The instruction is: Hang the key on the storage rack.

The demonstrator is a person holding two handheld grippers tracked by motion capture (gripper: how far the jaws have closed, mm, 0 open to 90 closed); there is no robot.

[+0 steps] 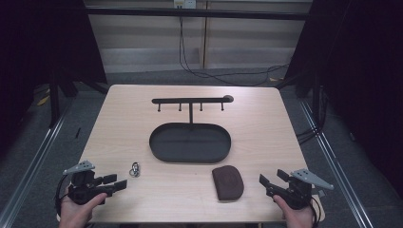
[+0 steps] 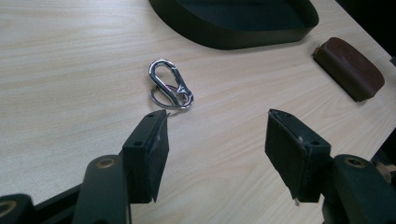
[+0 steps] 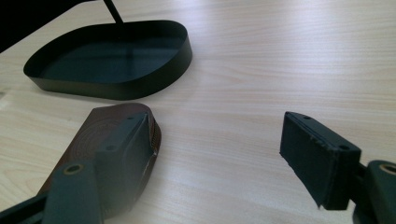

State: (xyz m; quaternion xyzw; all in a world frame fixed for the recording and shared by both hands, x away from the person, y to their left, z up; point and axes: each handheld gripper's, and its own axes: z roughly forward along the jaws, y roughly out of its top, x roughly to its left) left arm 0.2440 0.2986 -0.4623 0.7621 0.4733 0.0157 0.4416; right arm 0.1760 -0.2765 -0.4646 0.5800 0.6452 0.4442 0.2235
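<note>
- Nearest the person, the left gripper (image 1: 114,182) sits at the table's near left corner, held in a hand (image 1: 78,209); its jaws stand spread with nothing between them.
- The right gripper (image 1: 271,179) is at the near right corner, its jaws likewise spread and empty.
- Just ahead of the left gripper lies a silver carabiner clip (image 1: 135,169) on the wooden table (image 1: 266,123). The left gripper view gives what the high view cannot: the carabiner clip (image 2: 169,83) lies flat with a split ring (image 2: 168,99) threaded through its narrow end, just beyond the left jaw tip and not touching it.
- A brown leather pouch (image 1: 228,182) lies between the two grippers, nearer the right one. In the right gripper view the pouch (image 3: 109,126) sits partly behind the left-hand jaw; contact cannot be told.
- Further off, at the table's middle, is a black oval tray (image 1: 190,142).
- Behind it, the high view shows a post rising from the tray to a hook bar (image 1: 190,100) with four pegs.
</note>
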